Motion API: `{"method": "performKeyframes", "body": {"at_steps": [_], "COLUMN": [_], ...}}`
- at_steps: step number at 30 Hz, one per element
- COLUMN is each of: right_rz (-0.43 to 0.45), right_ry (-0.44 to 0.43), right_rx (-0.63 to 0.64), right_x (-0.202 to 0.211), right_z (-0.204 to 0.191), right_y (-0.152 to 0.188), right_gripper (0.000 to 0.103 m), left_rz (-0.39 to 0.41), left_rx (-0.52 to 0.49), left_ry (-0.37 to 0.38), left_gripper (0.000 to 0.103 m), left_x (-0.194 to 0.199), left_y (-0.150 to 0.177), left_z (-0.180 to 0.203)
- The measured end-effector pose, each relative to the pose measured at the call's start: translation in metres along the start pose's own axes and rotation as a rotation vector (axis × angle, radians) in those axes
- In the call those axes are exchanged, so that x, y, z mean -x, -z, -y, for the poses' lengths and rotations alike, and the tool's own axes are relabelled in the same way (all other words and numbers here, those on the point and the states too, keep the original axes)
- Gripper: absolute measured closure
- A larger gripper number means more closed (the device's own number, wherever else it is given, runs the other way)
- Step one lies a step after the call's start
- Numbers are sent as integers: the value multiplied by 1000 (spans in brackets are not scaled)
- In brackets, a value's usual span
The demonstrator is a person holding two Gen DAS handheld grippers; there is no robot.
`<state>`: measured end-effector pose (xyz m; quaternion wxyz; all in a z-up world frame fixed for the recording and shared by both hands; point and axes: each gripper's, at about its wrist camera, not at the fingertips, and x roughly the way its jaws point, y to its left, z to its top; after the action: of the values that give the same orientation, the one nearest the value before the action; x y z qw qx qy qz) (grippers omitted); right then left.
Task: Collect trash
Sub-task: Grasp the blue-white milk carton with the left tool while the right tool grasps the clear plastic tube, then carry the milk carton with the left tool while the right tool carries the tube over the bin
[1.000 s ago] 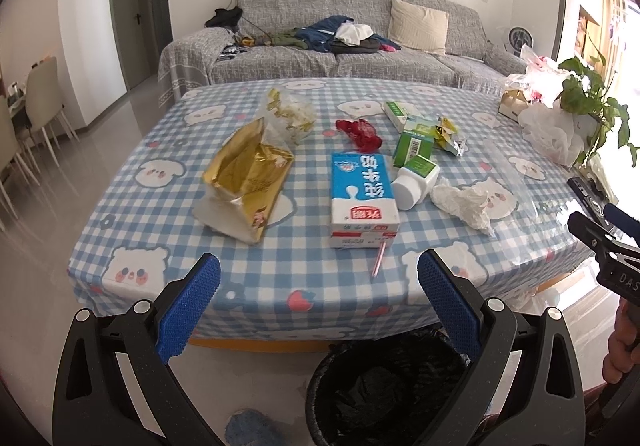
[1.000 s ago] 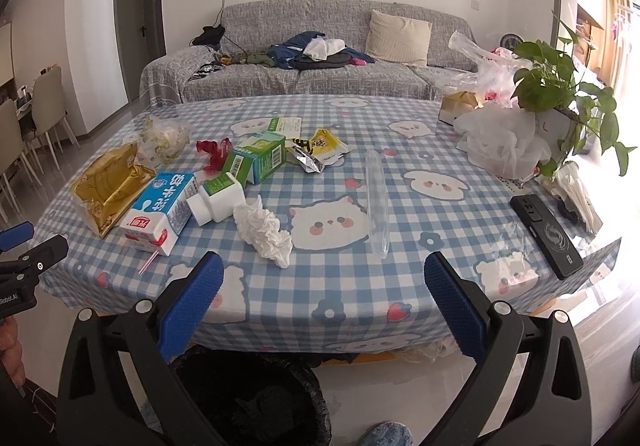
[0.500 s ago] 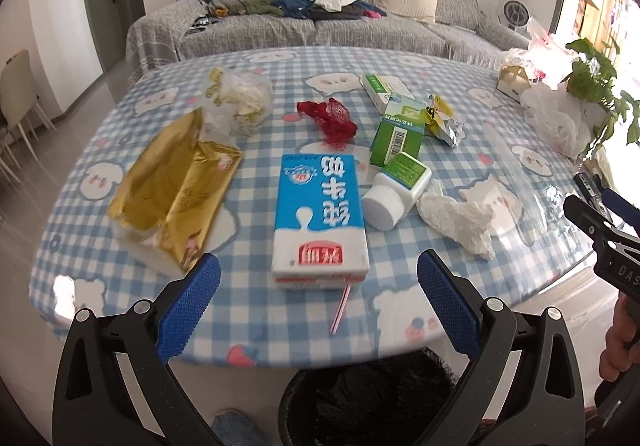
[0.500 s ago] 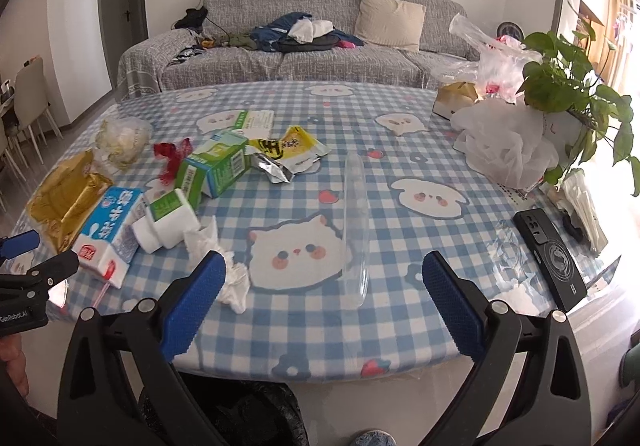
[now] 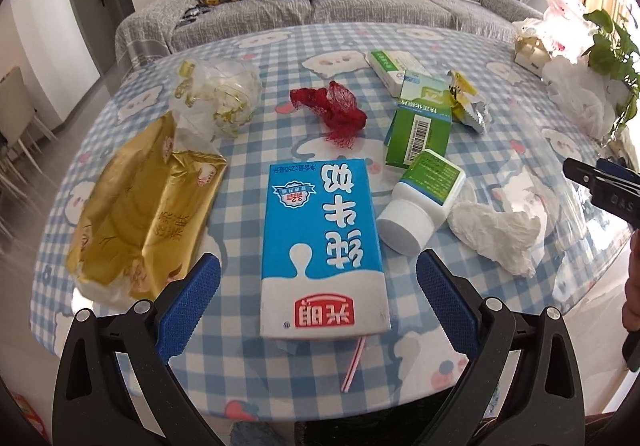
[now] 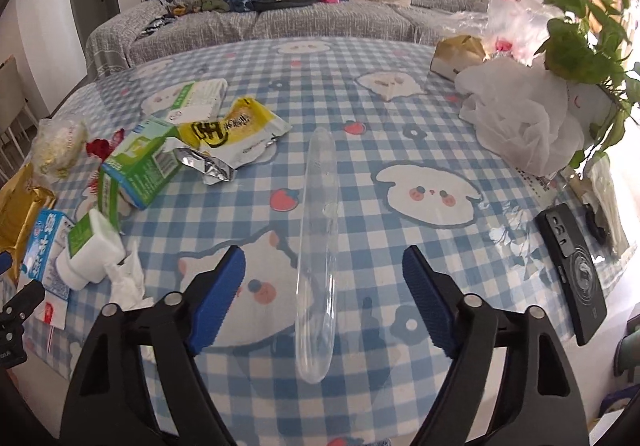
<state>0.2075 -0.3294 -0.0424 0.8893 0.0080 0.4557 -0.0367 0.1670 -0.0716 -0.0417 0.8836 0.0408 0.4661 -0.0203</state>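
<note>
Both grippers wide apart, left gripper [image 5: 318, 296] over milk carton [image 5: 322, 246], right gripper [image 6: 324, 296] prob. straddling clear tube [image 6: 318, 246]

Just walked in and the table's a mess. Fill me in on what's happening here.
A person holds a two-finger gripper in each hand, clearing trash off the checked table. Nothing is picked up yet. The left gripper is open, its fingers either side of the near end of the blue milk carton. The right gripper is open too, straddling a clear plastic tube. The gold bag, white bottle, crumpled tissue and green box lie untouched.
</note>
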Motion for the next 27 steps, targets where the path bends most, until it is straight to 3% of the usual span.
{"method": "performKeyframes", "body": {"at_steps": [8,13,22,27], "right_rz": [-61,-81,-95,-84], "right_ry": [-21,-42,-45,-50], "right_rx": [-9,-16,-40,-53], "right_x": [-35,-44,-51,-45], "right_z": [2,1,5,7], "right_y": [-13,-17,-19,-19], "right_gripper": [52,70,78,78], "left_rz": [-45,-67,-90,-81], "left_rx": [20,33,51,57], "left_ry": [16,24,50,56], "left_gripper": [16,26,41,41], "left_x": [-17,-26,-30,-27], "left_y": [-5,-5,-6,-3], "left_z": [-2,-4,-5,-6]}}
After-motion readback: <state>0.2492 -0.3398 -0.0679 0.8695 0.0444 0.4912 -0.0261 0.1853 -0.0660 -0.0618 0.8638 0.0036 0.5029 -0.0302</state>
